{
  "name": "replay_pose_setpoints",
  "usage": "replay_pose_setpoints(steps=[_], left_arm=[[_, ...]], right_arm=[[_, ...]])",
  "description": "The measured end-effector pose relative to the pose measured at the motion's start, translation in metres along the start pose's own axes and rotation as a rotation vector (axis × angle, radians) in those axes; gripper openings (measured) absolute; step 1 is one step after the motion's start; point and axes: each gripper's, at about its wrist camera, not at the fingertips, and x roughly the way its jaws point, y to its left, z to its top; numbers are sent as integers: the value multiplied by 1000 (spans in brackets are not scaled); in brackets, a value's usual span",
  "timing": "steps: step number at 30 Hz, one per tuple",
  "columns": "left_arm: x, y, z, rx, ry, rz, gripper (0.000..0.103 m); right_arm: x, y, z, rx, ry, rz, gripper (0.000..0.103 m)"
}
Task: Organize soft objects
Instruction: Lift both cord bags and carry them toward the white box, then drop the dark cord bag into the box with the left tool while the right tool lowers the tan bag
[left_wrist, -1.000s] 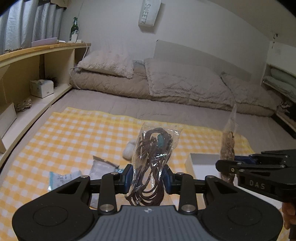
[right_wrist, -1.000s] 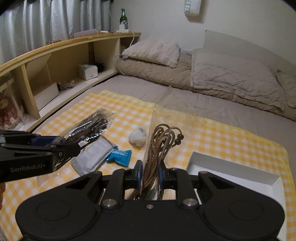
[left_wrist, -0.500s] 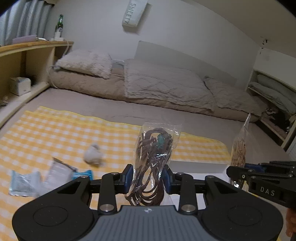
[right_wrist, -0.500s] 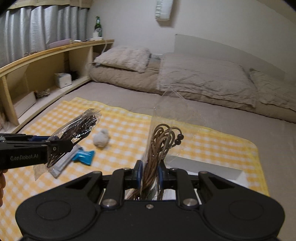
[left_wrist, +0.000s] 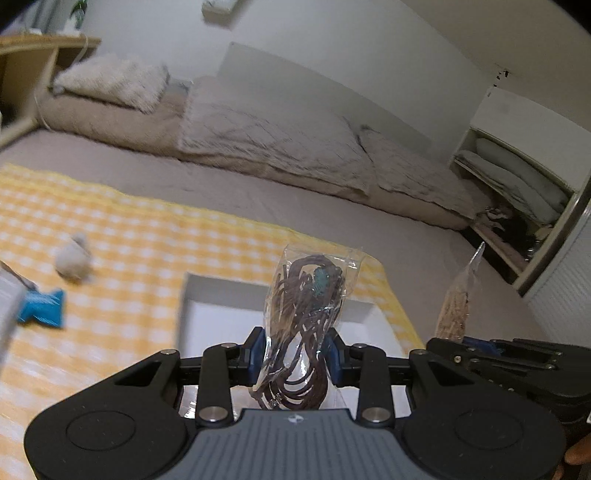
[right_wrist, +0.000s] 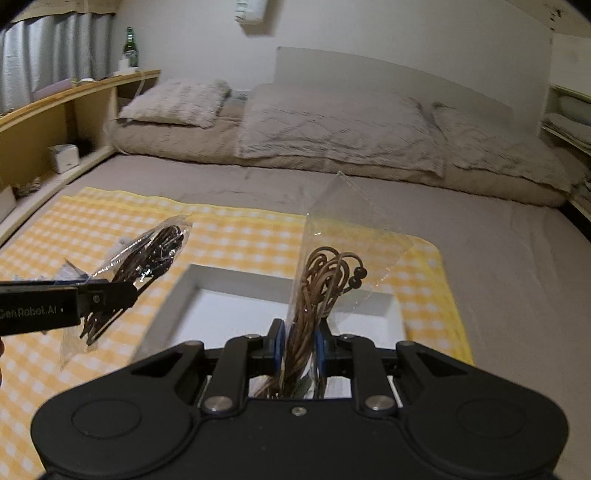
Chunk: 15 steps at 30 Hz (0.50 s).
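My left gripper (left_wrist: 295, 356) is shut on a clear bag of dark brown cord (left_wrist: 308, 295), which stands upright between the blue pads. My right gripper (right_wrist: 299, 349) is shut on a clear bag of light brown cord (right_wrist: 321, 284). Both bags hang over the near part of an open white box (right_wrist: 236, 275) lying on the yellow checked cloth (right_wrist: 240, 236). In the right wrist view the left gripper (right_wrist: 129, 293) comes in from the left with the dark cord bag (right_wrist: 151, 254). In the left wrist view the right gripper (left_wrist: 443, 343) sits low at the right with the light cord bag (left_wrist: 456, 306), beside the white box (left_wrist: 221, 282).
A white fluffy ball (left_wrist: 74, 254) and a blue packet (left_wrist: 40, 310) lie on the cloth left of the box. Pillows (right_wrist: 332, 125) and bedding line the far side of the mattress. A wooden shelf (right_wrist: 55, 110) with a green bottle (right_wrist: 129, 48) runs along the left.
Both grippers have carried their bags to the right, from beside the loose items to over the white box. The ball and packets have slid to the left in view. Both grips are unchanged.
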Motion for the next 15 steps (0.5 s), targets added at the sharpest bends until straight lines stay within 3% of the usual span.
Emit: replay_pose_setpoints(steps=[8,15], left_arm=[[46,-34,-31,-141,110,-131,36],[81,-45,-58,-231,167,-145,36]], right_arm=[[4,-34,-19,22,50,-35,18],[15,-53,-35,16,99,-44,18]])
